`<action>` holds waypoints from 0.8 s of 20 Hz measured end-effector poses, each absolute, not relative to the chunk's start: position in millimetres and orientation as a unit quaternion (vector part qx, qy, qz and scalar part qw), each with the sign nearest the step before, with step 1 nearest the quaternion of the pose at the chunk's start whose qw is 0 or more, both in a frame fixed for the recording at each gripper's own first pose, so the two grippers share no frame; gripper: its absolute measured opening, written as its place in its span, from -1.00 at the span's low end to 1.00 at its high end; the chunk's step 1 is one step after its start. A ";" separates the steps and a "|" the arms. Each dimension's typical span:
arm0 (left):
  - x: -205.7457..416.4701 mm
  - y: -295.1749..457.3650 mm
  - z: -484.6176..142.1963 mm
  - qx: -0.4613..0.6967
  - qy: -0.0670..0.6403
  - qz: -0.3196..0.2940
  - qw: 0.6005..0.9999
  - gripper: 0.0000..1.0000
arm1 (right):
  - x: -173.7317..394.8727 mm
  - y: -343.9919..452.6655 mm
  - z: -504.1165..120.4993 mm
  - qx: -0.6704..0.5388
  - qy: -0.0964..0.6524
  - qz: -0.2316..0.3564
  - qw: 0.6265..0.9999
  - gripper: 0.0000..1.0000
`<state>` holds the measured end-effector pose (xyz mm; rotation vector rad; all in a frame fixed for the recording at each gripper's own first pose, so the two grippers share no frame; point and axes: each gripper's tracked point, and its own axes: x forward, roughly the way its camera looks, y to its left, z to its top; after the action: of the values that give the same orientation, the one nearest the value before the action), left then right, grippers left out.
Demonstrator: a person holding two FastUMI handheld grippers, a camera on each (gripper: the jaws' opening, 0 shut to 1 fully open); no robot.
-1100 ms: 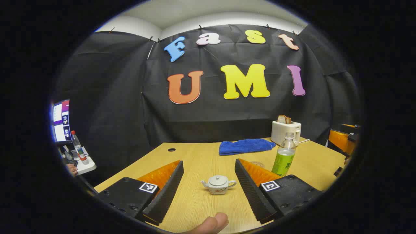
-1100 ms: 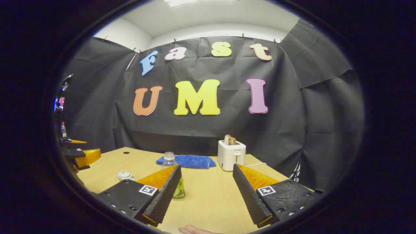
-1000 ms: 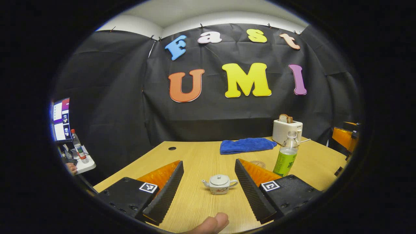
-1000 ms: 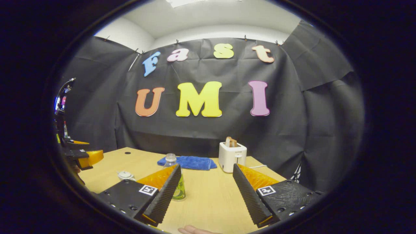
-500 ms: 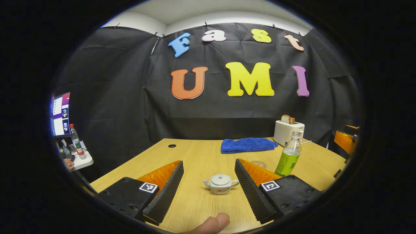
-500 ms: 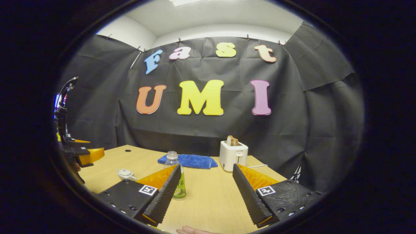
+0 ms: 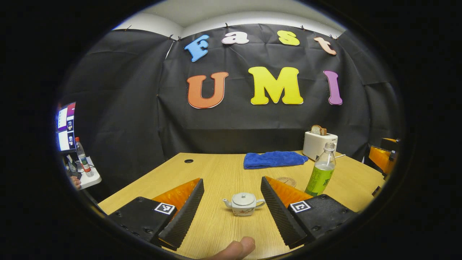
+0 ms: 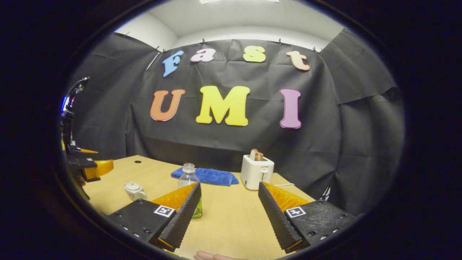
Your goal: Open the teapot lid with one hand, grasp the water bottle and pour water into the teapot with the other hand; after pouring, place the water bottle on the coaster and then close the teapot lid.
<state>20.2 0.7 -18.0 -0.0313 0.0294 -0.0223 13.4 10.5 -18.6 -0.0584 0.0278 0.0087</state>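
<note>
I read the left gripper (image 7: 231,206) as spread wide, holding nothing. The teapot (image 7: 243,204) stands on the table (image 7: 216,173) between its fingers, lid on (no contact visible). Beyond the teapot to the right stands the water bottle (image 7: 320,169), with the coaster (image 7: 287,181) just beside it. The right gripper (image 8: 229,209) is also spread wide and holds nothing; the water bottle (image 8: 190,186) sits behind its left finger.

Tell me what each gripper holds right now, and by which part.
Nothing. The left gripper is open with the teapot standing free beyond it; the right gripper is open, the bottle untouched.
</note>
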 end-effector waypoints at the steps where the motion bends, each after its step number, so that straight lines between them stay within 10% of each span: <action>1: 23.5 -0.8 -19.4 -0.016 0.012 -0.015 1.000 0.99 | 15.1 12.5 -19.1 -0.027 0.017 0.009 0.999 0.91; 16: 113.8 -30.3 -90.3 -0.014 0.051 -0.036 0.998 0.94 | 23.8 2.0 -22.7 -0.026 0.012 0.006 1.000 0.90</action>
<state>113.8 -30.3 -90.3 -0.0285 0.1024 -0.0715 23.8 2.0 -22.7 -0.0530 0.0240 0.0121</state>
